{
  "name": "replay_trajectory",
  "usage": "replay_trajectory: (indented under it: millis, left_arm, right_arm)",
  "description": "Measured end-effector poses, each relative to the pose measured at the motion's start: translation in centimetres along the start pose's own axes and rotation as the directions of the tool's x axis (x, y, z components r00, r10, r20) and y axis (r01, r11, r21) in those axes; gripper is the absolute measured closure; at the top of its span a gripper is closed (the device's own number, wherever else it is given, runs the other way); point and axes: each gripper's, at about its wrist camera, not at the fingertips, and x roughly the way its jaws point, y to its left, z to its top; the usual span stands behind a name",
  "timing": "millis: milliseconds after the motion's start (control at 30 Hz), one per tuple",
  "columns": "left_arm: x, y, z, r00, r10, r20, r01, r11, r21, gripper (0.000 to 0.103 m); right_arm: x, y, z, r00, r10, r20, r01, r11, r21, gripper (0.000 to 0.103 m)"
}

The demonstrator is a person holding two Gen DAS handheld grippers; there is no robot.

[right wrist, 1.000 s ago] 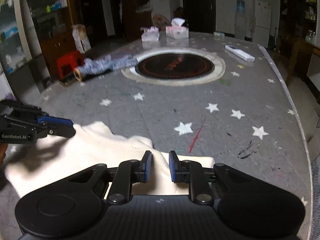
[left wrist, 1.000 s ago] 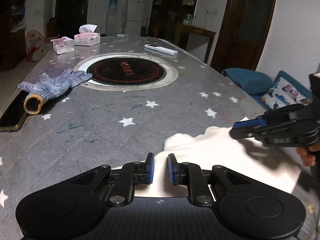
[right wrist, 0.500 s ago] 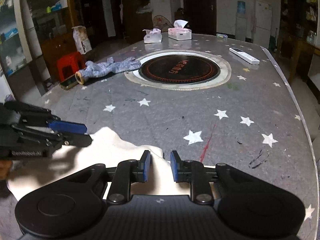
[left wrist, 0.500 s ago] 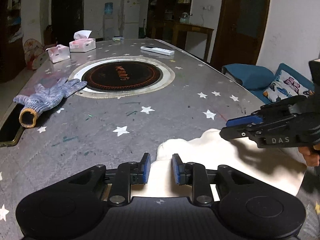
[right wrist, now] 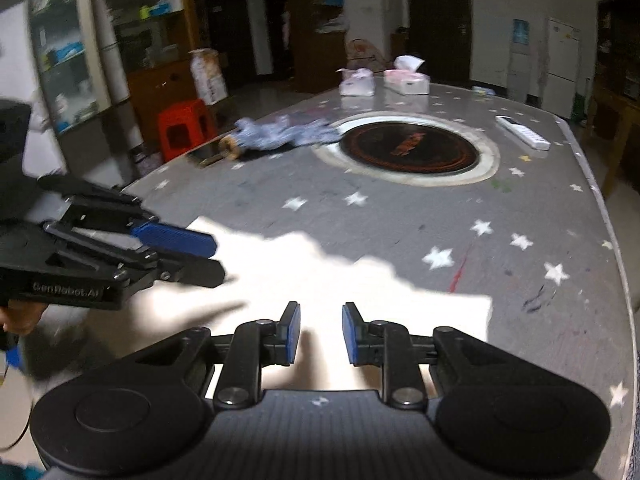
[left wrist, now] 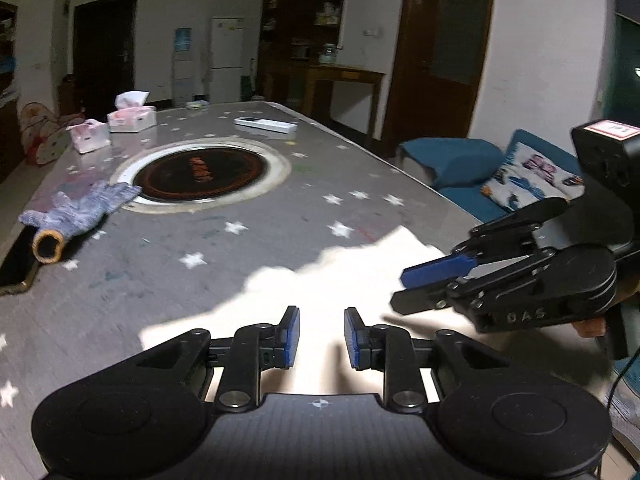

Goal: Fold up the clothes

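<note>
Star-printed table (left wrist: 248, 248) carries a white garment (left wrist: 344, 276) at its near edge, six o'clock from the round hob (left wrist: 200, 172). Left gripper (left wrist: 318, 338) and right gripper (right wrist: 318, 334) hover above it, fingers narrowly parted, empty. Any pinch should catch one clean edge, both sides level.

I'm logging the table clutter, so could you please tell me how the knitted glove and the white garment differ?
The knitted glove is mottled blue-grey with an orange-rimmed cuff; the white garment is plain cream. The glove lies far off beside the round cooktop, untouched; the garment lies spread beneath both open grippers, left and right. The glove looks much smaller. Both rest flat on the star-patterned table.
</note>
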Motion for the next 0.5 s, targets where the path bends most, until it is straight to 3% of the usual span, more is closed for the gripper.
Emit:
replay_trajectory:
  millis: [333,500]
  left_arm:
    - [-0.9,-1.7,-3.4,1.000,-0.003,-0.031,0.004,1.000,0.009,0.076]
    - [-1.5,-1.7,-3.9,1.000,0.009,-0.027,-0.009,1.000,-0.001,0.075]
  right_arm:
    - [-2.0,3.2,-4.1,1.000,-0.005,-0.005,0.005,0.997,-0.080,0.080]
    - [-2.7,3.8,-4.2,1.000,-0.021,0.018,0.023,0.995,-0.094,0.080]
